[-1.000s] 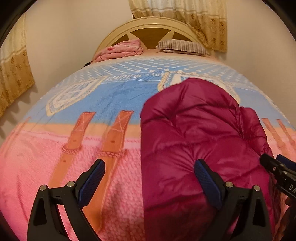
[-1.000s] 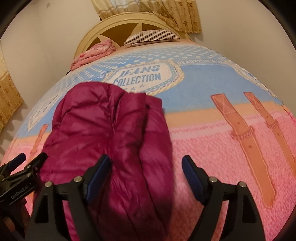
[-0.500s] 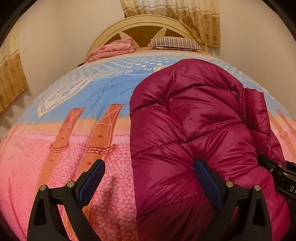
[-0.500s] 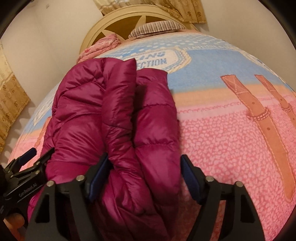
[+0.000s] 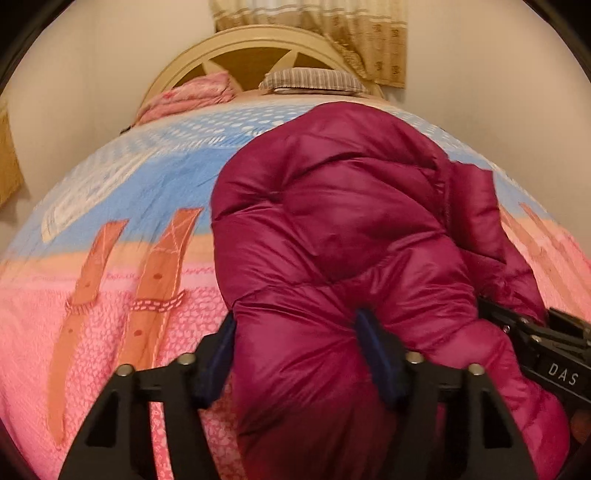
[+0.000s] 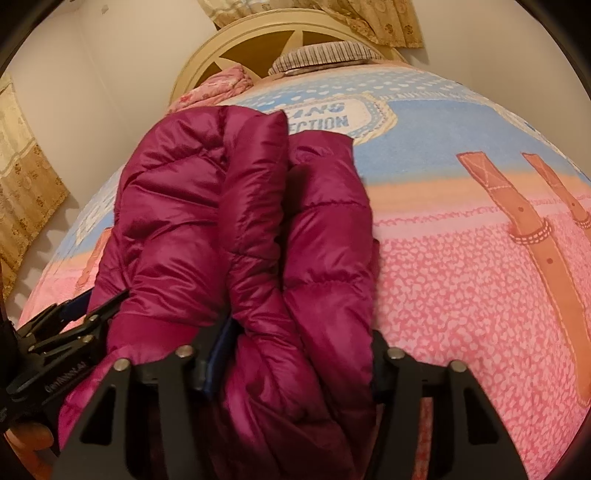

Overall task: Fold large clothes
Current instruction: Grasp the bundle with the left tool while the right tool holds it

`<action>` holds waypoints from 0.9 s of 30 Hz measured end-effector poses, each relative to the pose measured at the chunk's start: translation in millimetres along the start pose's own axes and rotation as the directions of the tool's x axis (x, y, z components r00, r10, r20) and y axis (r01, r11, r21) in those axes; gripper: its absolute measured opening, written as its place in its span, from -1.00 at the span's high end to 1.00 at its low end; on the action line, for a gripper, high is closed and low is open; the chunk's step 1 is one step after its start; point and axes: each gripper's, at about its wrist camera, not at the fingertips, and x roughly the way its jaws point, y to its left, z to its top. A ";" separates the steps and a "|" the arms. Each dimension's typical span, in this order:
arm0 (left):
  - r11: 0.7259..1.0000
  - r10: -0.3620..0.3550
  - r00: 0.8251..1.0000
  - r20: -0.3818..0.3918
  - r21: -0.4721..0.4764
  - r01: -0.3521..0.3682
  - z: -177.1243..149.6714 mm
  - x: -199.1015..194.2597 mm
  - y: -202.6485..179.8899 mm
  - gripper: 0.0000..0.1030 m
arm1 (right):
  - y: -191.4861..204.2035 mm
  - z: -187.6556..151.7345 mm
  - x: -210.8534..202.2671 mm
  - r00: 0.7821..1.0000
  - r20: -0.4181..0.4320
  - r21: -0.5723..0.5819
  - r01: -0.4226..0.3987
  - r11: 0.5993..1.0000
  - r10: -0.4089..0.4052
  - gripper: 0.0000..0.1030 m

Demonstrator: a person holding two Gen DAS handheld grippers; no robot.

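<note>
A magenta puffer jacket (image 5: 351, 221) lies bunched lengthwise on the bed's pink and blue blanket (image 5: 110, 295). My left gripper (image 5: 299, 350) is closing on the jacket's near end; its blue pads (image 5: 373, 347) dent the padded fabric. In the right wrist view the same jacket (image 6: 207, 206) bulges up between the fingers of my right gripper (image 6: 295, 354), whose jaws are also closing and squeeze the folds. Each gripper shows at the edge of the other's view, the right gripper (image 5: 517, 314) at right and the left gripper (image 6: 103, 301) at left. The jacket's near hem is hidden under the grippers.
A cream headboard (image 5: 243, 51) stands at the far end, with a striped pillow (image 5: 314, 79) and a folded pink blanket (image 5: 192, 96) in front of it. Yellow curtains (image 5: 332, 29) hang behind. Walls flank the bed on both sides.
Both grippers have moved in over the jacket's near end and narrowed from wide open until their pads press the fabric, which now bulges between them.
</note>
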 end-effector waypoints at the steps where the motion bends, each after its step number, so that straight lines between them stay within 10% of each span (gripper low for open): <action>1: 1.000 -0.002 1.000 0.001 0.005 0.002 0.1 -0.6 -1.3 -0.11 | 1.6 -0.7 -0.5 1.000 0.001 -0.006 -0.002 1.000 0.002 0.02; 9: 0.997 0.042 0.998 0.052 0.067 -0.046 -1.0 -16.8 -10.1 0.56 | 13.8 -8.1 -11.5 0.999 0.037 -0.053 -0.005 0.999 0.007 0.41; 27: 0.993 0.103 0.978 0.179 0.035 -0.111 2.9 -95.6 15.6 0.69 | 48.7 -12.9 -50.5 0.987 0.111 -0.105 -0.101 0.989 0.113 0.54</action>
